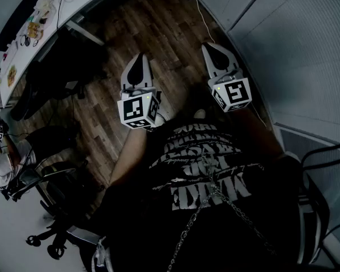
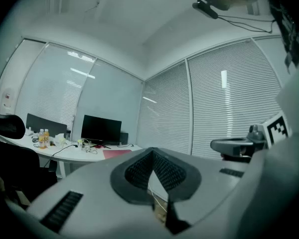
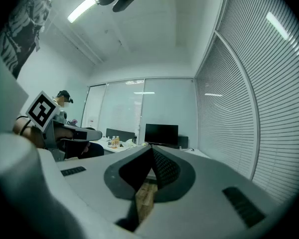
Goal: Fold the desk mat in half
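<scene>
Desk mat point(image 2: 117, 153): only the left gripper view seems to show it. It is a flat reddish sheet lying on the white worktop point(image 2: 74, 156), at 4 o'clock of a dark monitor point(image 2: 100, 129) and well apart from both tools.

Head view: the left hand-held gripper point(image 1: 138, 61) and the right hand-held gripper point(image 1: 211, 49) hang side by side over a wooden floor point(image 1: 158, 21). They are at 12 o'clock of the person's black shirt point(image 1: 215, 169). The shirt's white print stands upside down and cannot be read for certain. The marker cubes point(image 1: 137, 111) carry black-and-white squares and no words. The worktop runs along 10 to 11 o'clock.

Left gripper view: the left hand-held gripper's jaws are pressed together tip to tip, with nothing between them. The right tool's cube shows at 3 o'clock. Two bottles point(image 2: 42, 138) with orange labels stand on the worktop at 9 o'clock; their print is too small to read.

Right gripper view: the right hand-held gripper's jaws are likewise closed on nothing. The monitor sits at 12 o'clock of the tips, with no brand legible, and the left tool's cube is at 9 o'clock.
</scene>
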The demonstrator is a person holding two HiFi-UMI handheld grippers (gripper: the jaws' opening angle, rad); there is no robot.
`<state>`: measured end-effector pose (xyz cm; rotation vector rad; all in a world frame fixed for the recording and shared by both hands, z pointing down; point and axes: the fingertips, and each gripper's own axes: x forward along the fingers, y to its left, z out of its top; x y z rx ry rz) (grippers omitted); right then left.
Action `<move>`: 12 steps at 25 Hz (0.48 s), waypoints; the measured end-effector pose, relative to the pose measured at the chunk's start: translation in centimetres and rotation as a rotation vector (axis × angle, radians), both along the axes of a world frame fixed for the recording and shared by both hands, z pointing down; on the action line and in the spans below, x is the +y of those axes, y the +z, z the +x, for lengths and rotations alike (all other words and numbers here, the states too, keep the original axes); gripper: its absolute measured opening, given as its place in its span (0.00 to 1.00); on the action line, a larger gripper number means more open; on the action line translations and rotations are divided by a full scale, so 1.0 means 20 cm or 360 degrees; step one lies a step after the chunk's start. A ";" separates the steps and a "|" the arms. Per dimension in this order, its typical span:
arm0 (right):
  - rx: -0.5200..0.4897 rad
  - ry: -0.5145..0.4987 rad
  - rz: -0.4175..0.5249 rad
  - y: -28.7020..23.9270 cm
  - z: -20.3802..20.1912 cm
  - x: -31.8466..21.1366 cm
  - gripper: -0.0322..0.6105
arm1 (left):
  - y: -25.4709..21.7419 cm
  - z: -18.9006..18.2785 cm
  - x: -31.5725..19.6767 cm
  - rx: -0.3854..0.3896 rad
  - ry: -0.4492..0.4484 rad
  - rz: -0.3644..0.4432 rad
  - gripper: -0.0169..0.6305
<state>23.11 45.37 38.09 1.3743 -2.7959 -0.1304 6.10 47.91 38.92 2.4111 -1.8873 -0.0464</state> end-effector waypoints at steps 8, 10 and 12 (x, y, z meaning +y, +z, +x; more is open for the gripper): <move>-0.0024 0.0018 -0.0001 -0.03 0.06 0.01 0.05 | -0.02 0.05 -0.02 -0.0021 0.0002 0.0037 0.03; -0.0051 0.0027 0.0005 -0.03 0.06 -0.01 0.05 | -0.05 0.02 -0.03 -0.0034 -0.0031 0.0068 0.03; -0.0070 0.0033 -0.0008 -0.01 0.07 -0.03 0.05 | -0.06 0.00 -0.03 -0.0040 -0.0052 0.0079 0.03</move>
